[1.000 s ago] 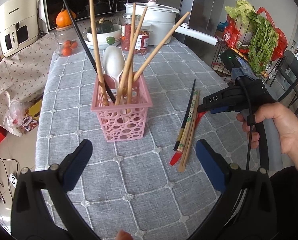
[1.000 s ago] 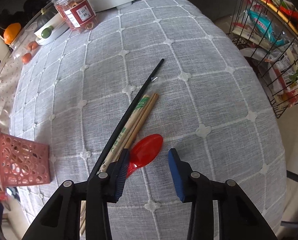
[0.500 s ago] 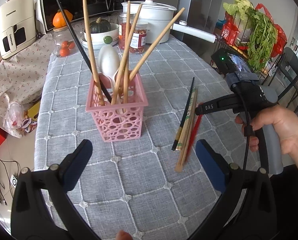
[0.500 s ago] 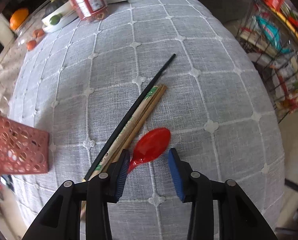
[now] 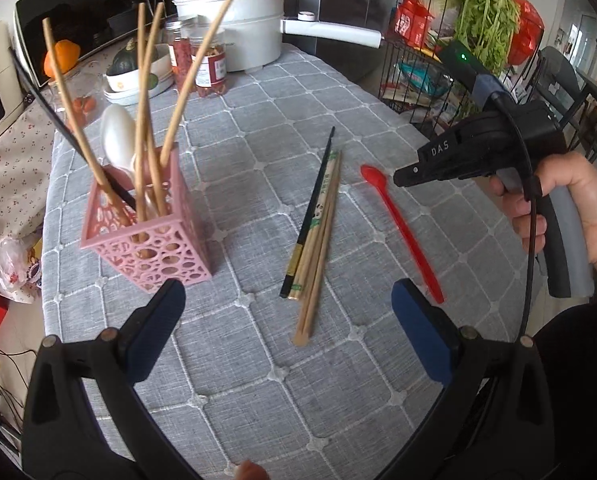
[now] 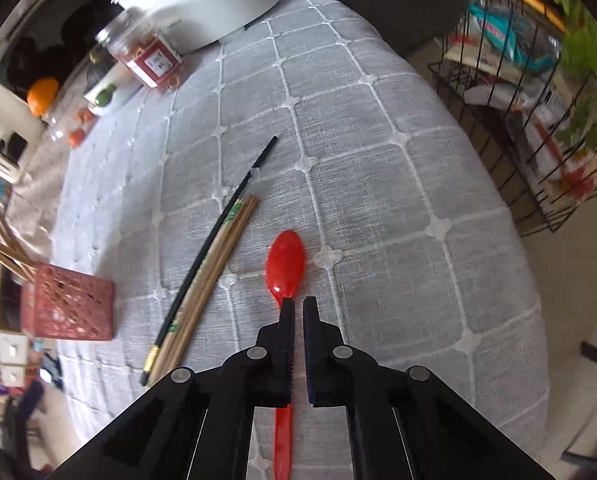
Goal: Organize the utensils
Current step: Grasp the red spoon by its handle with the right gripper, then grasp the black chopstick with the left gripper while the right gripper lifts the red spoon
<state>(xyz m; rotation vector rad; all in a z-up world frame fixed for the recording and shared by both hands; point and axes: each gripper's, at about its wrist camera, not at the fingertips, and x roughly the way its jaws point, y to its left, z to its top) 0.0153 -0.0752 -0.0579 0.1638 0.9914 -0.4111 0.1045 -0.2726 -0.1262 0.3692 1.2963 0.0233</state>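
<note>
A pink perforated basket [image 5: 150, 236] holds several wooden chopsticks, a black chopstick and a white spoon [image 5: 118, 140]. A black chopstick and wooden chopsticks [image 5: 316, 232] lie loose on the grey cloth. A red spoon [image 5: 402, 232] lies to their right, bowl pointing away. My right gripper [image 6: 297, 306] hovers over the red spoon [image 6: 285, 260] with its jaws nearly closed above the handle; the handle passes beneath them. Whether it grips the spoon is unclear. My left gripper [image 5: 286, 320] is open and empty, near the basket and chopsticks.
A white pot [image 5: 238, 28], jars [image 5: 210, 68], a bowl with a squash [image 5: 132, 68] and a microwave stand at the back. A wire rack with greens [image 5: 470, 36] stands past the table's right edge. The basket also shows at left in the right wrist view [image 6: 68, 308].
The right gripper's jaws have closed from wide open to nearly shut. The red spoon moved right, away from the chopsticks, and turned to lie along the gripper. The left gripper shifted right.
</note>
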